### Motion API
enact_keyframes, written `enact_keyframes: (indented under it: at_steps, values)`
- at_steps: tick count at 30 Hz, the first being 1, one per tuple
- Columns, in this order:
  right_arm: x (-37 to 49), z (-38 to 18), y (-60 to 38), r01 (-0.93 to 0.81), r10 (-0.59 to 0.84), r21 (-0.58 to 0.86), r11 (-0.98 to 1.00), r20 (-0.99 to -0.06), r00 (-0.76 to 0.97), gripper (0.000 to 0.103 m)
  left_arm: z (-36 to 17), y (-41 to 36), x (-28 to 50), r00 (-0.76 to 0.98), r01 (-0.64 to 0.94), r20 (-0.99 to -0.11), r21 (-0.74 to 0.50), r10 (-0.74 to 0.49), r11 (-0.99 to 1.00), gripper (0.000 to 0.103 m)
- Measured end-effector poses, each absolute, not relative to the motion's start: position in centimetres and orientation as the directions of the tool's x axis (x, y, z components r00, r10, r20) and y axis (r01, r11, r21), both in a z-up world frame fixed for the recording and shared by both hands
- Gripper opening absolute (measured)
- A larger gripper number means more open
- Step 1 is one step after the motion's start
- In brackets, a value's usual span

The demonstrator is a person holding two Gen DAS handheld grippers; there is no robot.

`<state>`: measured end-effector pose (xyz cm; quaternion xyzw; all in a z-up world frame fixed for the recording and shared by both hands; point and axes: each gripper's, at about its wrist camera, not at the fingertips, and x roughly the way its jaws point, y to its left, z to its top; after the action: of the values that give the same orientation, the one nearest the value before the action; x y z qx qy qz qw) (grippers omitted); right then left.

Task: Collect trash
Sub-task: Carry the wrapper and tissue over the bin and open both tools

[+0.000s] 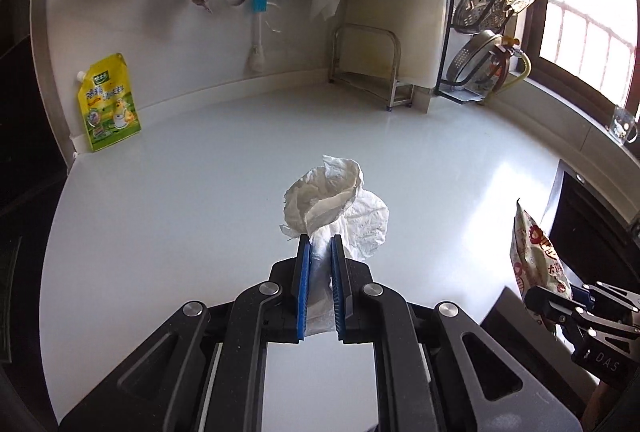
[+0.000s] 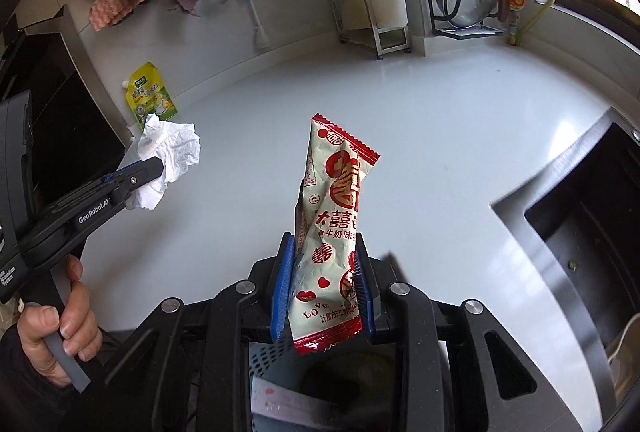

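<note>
The left gripper [image 1: 320, 244] is clenched on a crumpled tissue [image 1: 336, 204]: the blue pads pinch its gathered tail, and the loose, puffed part fans out just ahead of the fingertips, clear of the counter [image 1: 200, 192] below. The right gripper [image 2: 326, 252] grasps a red-and-cream wrapper [image 2: 336, 232] across its lower third, with the sealed bottom edge hanging behind the pads and the long upper part standing out ahead of them, bent and creased. From the right wrist view the left gripper shows off to the left, with a hand [image 2: 60, 316] on its trigger.

Both pieces look very light and limp. The tissue is soft and compressible, so a pinch on a bunched fold, as here, should hold well; a single thin flap could tear or slip out. The wrapper is glossy film, likely slippery and springy. Gripping across its width near a seam seems safest, and its free end will probably flap when swung.

Under the right gripper, behind the fingers, a dark opening with a perforated wall shows, possibly a bin [image 2: 280, 356]; I cannot tell for sure. A yellow pouch [image 1: 108, 104] leans on the wall far ahead and to the left of the left gripper, untouched.
</note>
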<state>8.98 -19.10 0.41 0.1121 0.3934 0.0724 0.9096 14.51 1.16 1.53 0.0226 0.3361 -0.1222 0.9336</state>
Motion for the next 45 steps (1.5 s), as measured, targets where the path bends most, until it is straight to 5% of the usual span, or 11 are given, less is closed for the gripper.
enact_keyframes:
  at_steps: [19, 45]
  values:
    - [-7.9, -3.9, -19.0, 0.032, 0.129, 0.203, 0.979, -0.725, 0.676, 0.028, -2.5, -1.4, -2.2, 0.671, 0.333, -0.685, -0.064, -0.284, 0.941, 0.011]
    - [-8.0, -7.7, -19.7, 0.016, 0.189, 0.257, 0.966, -0.750, 0.633, 0.031, -7.4, -4.7, -2.3, 0.565, 0.361, -0.781, -0.054, -0.265, 0.931, 0.014]
